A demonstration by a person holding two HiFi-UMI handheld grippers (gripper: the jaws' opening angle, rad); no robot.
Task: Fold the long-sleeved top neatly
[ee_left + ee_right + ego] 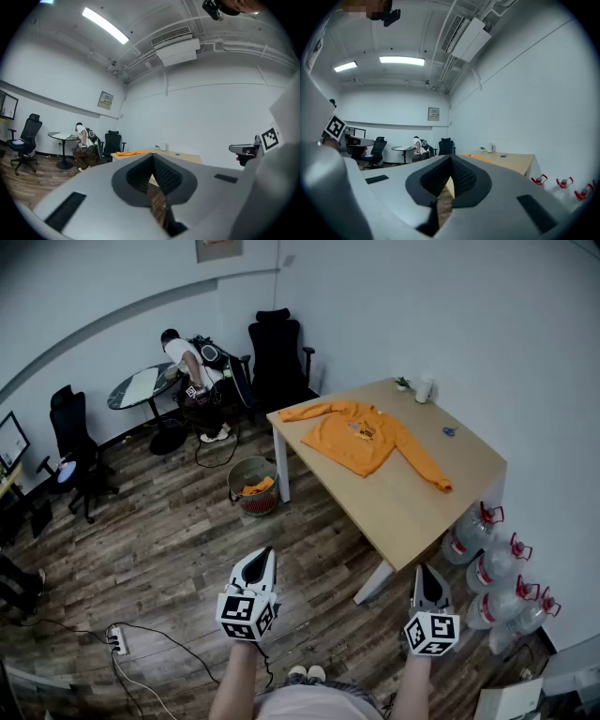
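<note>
Standing well back from the tabletop (412,507), the person carries the left hand-held gripper (263,557) and right hand-held gripper (425,570) level, both clenched on nothing, likely because folding has not started. The orange long-sleeved top (361,435) lies spread on the tabletop's far half, one cuff (285,414) at its corner; open floor (187,540) fronts the near edge.

A light wooden table (412,507) with white legs carries a small potted plant (402,383), a white cylindrical container (424,390) and a small blue object (449,431) near its far edge. Beside it stand a round woven basket (251,486) and clear water jugs with red handles (495,566). A person (190,367) bends over a round dark table (139,387) near a black high-backed office chair (278,357).
</note>
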